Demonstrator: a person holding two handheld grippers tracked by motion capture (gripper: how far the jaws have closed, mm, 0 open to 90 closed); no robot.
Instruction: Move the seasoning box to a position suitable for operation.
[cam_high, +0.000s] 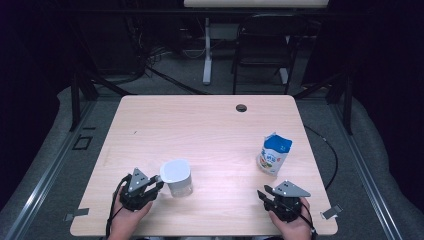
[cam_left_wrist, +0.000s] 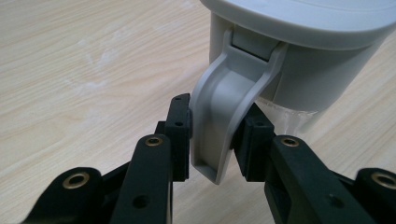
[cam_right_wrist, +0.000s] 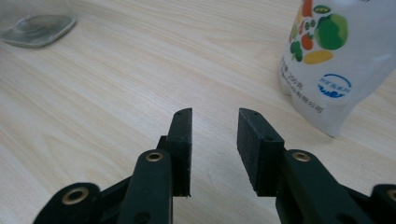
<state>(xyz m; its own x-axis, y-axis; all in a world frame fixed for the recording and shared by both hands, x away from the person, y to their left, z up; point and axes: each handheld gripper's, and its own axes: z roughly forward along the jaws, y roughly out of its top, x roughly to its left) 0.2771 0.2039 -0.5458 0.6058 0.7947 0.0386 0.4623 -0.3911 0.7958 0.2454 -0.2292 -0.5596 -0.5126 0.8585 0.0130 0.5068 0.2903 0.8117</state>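
Left gripper (cam_high: 156, 183): at the near left of the table (cam_high: 210, 125), held in the person's left hand (cam_high: 127, 215); its jaws are closed on the grey handle (cam_left_wrist: 224, 126) of the jug, one pad against each side.
Jug (cam_high: 177, 178): clear body with a grey lid (cam_high: 175, 170), standing upright on the table just right of the left gripper, near the front edge.
Right gripper (cam_high: 267, 192): at the near right of the table; its jaws stand narrowly apart with nothing between them, above bare wood.
Pouch (cam_high: 274, 153): white and blue, upright, just beyond the right gripper and well apart from the jug; fruit pictures show on it in the right gripper view (cam_right_wrist: 336, 60).
Chair (cam_high: 262, 42): on the floor beyond the far edge of the table.
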